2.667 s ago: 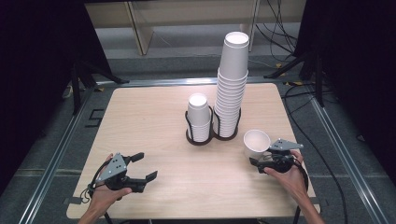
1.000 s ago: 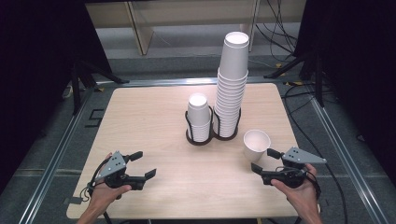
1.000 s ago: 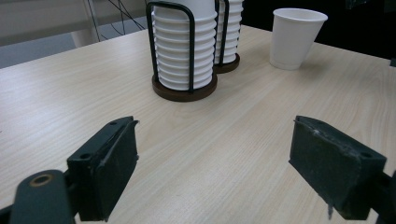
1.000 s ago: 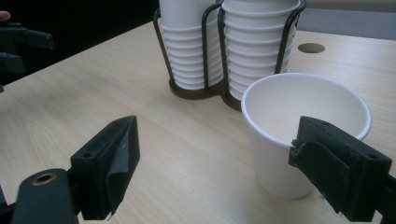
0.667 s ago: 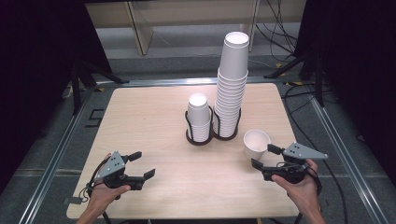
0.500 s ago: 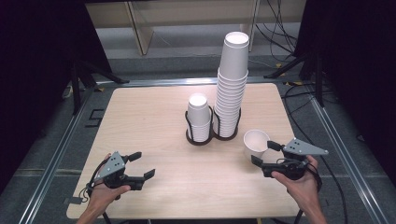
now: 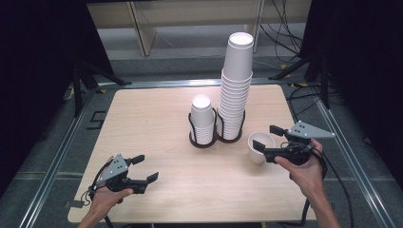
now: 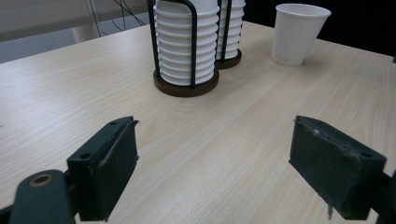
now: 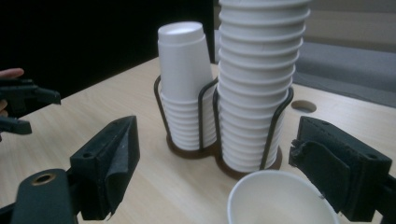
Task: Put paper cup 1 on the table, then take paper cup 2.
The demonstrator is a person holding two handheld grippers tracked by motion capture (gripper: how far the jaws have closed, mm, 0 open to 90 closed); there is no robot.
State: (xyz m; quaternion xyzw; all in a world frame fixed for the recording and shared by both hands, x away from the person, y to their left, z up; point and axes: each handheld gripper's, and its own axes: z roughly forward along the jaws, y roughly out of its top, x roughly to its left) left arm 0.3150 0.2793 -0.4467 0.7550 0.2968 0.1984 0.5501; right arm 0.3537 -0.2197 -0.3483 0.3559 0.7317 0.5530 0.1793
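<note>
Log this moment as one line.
loose cup: upright beside rack | right hand-held gripper: open at cup | left hand-held gripper: open, empty

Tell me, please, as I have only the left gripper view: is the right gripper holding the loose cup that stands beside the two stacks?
Observer: No. The right gripper has its jaws open; in its own view the loose cup sits low between them and I see no pad pressing on it.
Operator: Thank you. My view cuts off the stacks' tops; are they equal in height?
Observer: No. In the high view the taller stack, nearer the loose cup, rises far above the shorter stack.
</note>
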